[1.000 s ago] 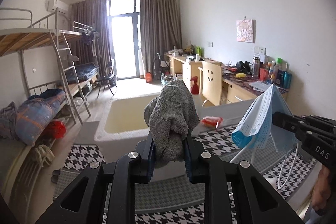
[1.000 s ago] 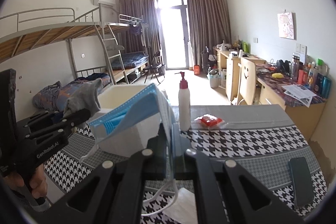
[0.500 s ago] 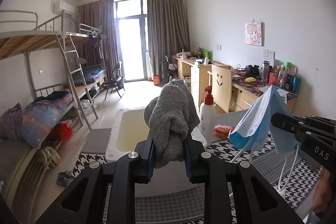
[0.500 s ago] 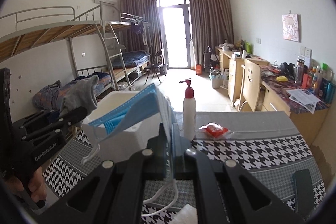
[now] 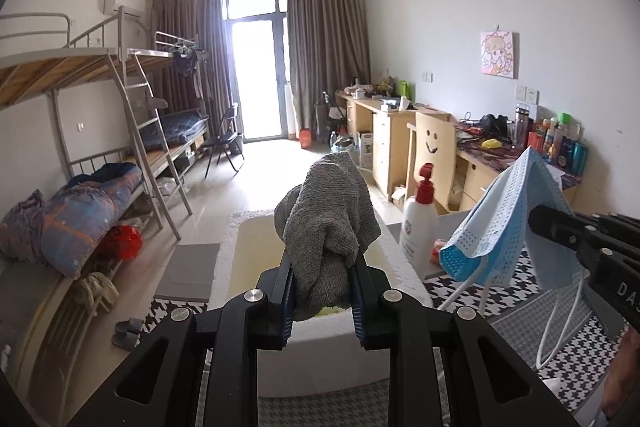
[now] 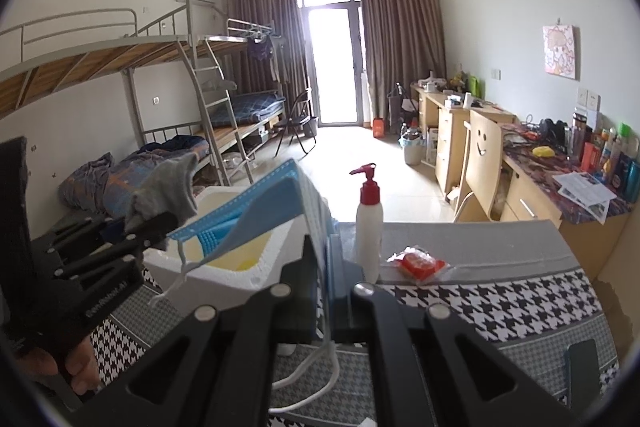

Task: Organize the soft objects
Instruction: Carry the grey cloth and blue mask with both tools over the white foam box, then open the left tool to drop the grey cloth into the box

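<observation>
Surface (image 6: pixel 500 301) under a houndstooth cloth carries, largest first, a white foam box (image 5: pixel 394 267), open-topped with a yellowish inside; a pump bottle (image 6: pixel 369 227) standing upright just beside the box's right wall; a small red packet (image 6: pixel 418 263) lying flat near the bottle; a dark phone (image 6: pixel 582 363) well apart at the near right corner. Both claws are held up in the air over the near side of the box, neither touching it. Left claw (image 5: pixel 322 287) is pinching a grey cloth (image 5: pixel 328 219), bunched, most of it standing above the pads, a little hanging below. Right claw (image 6: pixel 325 259) is pressed together on a blue mask (image 6: pixel 256 211), gripped near one edge; the body fans out leftward over the box mouth and its white ear loops (image 5: pixel 560 323) dangle free. Judged step: both soft things carried to the box, drop not yet made. Risks, largest first: the two claws sit close, so a careless lowering could knock them together or shove the light foam box along the cloth. The bottle is tall and narrow; a sweep by the right claw or the mask's trailing edge might tip it. Loose loops may snag on a claw finger or the box rim, so the mask could hang on after release. The cloth may cling to the pads and fall short of the box
</observation>
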A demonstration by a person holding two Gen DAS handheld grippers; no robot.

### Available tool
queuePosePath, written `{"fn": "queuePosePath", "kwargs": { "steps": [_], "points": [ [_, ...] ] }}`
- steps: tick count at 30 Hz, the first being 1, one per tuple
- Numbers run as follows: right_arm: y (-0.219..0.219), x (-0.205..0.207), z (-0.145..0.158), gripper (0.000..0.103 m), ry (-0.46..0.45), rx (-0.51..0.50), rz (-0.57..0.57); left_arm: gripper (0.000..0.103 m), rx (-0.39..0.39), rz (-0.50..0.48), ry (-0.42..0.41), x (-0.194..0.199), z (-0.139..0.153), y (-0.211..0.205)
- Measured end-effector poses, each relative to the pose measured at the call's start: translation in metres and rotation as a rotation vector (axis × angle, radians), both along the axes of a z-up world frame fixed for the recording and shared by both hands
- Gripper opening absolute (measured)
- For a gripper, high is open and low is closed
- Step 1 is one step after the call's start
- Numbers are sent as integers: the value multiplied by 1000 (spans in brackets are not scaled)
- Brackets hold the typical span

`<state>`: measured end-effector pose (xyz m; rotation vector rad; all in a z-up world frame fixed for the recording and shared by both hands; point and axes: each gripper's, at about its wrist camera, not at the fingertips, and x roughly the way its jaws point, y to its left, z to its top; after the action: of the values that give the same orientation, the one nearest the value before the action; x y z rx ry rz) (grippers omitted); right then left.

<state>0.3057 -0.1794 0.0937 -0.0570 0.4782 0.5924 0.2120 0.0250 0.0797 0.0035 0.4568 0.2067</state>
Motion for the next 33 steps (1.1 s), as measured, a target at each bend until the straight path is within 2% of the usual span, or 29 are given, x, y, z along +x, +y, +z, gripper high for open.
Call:
{"fn": "queuePosePath", "kwargs": {
  "steps": [14, 29, 31, 33],
  "points": [
    [33, 27, 4, 6, 19, -28, 15, 25, -15, 66, 43, 32, -3, 28],
    [61, 49, -4, 6, 59, -73, 0, 25, -58, 75, 135, 61, -28, 50],
    [63, 51, -4, 6, 64, -71, -4, 26, -58, 67, 136, 62, -29, 51],
    [64, 52, -4, 6, 63, -73, -6, 34, -54, 67, 146, 63, -29, 51]
  ]
}}
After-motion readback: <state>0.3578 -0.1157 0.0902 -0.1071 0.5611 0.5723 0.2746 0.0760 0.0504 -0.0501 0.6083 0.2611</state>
